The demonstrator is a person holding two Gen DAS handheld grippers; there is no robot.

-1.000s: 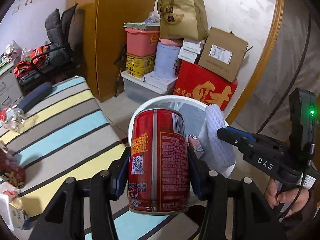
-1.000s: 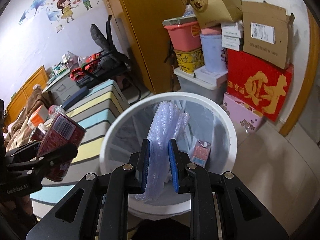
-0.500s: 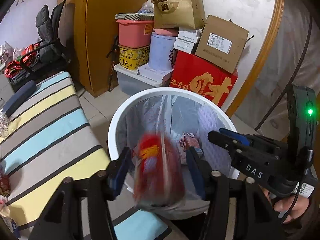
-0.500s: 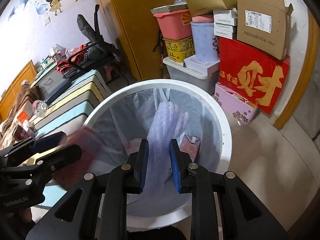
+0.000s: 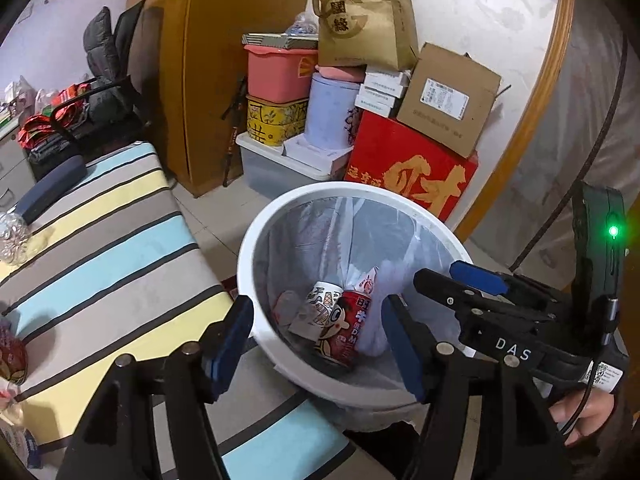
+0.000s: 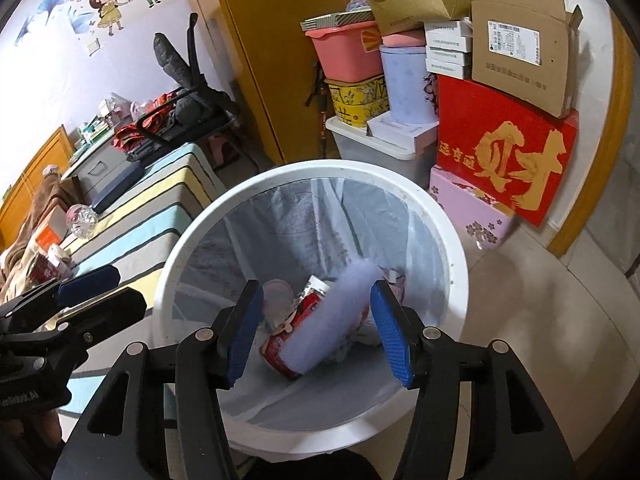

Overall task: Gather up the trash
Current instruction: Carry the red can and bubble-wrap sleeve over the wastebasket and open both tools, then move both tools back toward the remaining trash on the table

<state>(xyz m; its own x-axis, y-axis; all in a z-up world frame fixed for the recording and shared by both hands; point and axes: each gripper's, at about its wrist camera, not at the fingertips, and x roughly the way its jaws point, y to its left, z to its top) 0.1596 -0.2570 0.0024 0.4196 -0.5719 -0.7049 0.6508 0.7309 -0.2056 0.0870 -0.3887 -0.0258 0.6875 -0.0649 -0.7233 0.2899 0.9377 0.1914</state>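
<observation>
A white trash bin point(image 5: 248, 248) point(image 6: 168, 280) with a clear liner stands on the floor below both grippers. In the left wrist view my left gripper point(image 5: 316, 344) hangs over it, jaws opening, with nothing between the pads. A red drink can point(image 5: 344, 328) point(image 6: 280, 344) lies at the bottom among paper wrappers. In the right wrist view my right gripper point(image 6: 318, 332) is also opening. The pale purple bubble-wrap roll point(image 6: 328, 316) is blurred, loose in the bin below the pads and on top of the can. Each gripper shows in the other's view: the right gripper point(image 5: 448, 280), the left gripper point(image 6: 88, 292).
A striped cloth surface point(image 5: 100, 260) lies left of the bin with a crushed clear bottle point(image 5: 12, 236) and a red packet point(image 5: 12, 356) on it. Behind the bin are a red box point(image 5: 412, 168), storage tubs, cartons and a wooden wardrobe point(image 5: 224, 60).
My left gripper opened and the red can dropped into the bin. My right gripper opened and the bubble-wrap roll fell in after it. Both hands stayed over the bin.
</observation>
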